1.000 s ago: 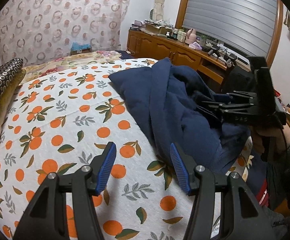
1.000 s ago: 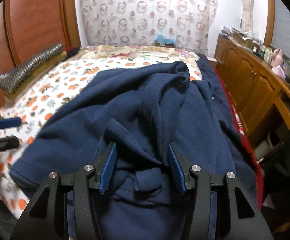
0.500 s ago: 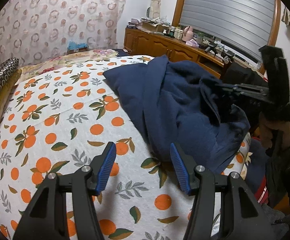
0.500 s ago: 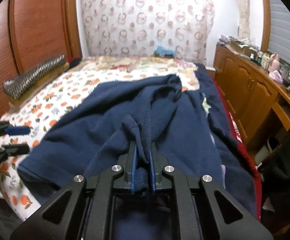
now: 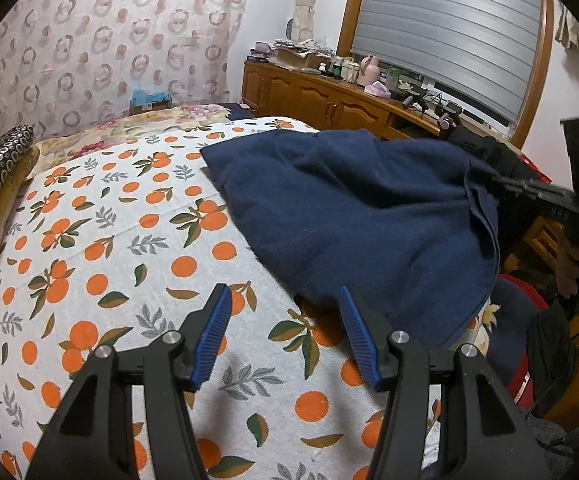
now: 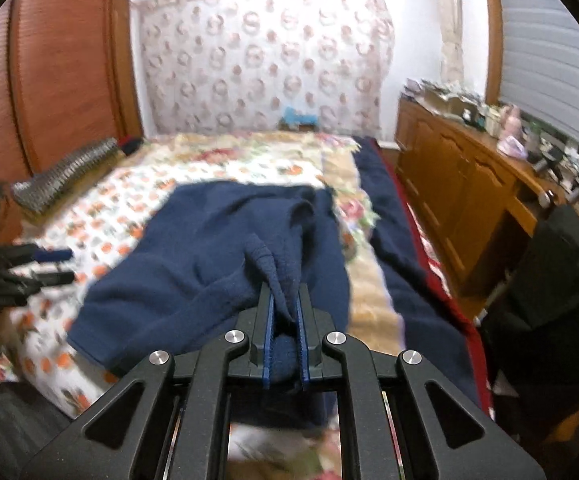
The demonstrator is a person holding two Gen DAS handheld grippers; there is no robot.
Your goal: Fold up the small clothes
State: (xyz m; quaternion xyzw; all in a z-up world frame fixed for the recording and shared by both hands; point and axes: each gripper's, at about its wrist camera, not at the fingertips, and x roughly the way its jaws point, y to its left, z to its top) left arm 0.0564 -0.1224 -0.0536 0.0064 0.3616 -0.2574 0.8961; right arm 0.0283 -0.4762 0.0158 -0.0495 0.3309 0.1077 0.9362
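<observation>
Within the last second the right gripper [image 6: 285, 312] had closed from half open onto a bunched fold of the dark navy fleece garment [image 5: 369, 216], and the jaws were nearly together with cloth pinched between the blue pads. With that hold it had drawn the garment up and across the bed with the orange-and-leaf printed sheet [image 5: 101, 240]: a second before, the cloth lay heaped in ridges, and now it was pulled flatter and longer toward the bed's right edge. This looked like spreading the garment out before any fold; no fold was yet made.

The left gripper [image 5: 285, 336] stood about half open over the printed sheet, holding nothing, just short of the garment's near hem.

The left wrist view showed the garment's whole outline and the right gripper tugging at its far side. Only the right wrist view showed the pinch itself and the ridge of cloth rising from the pads, though motion blurred it.
</observation>
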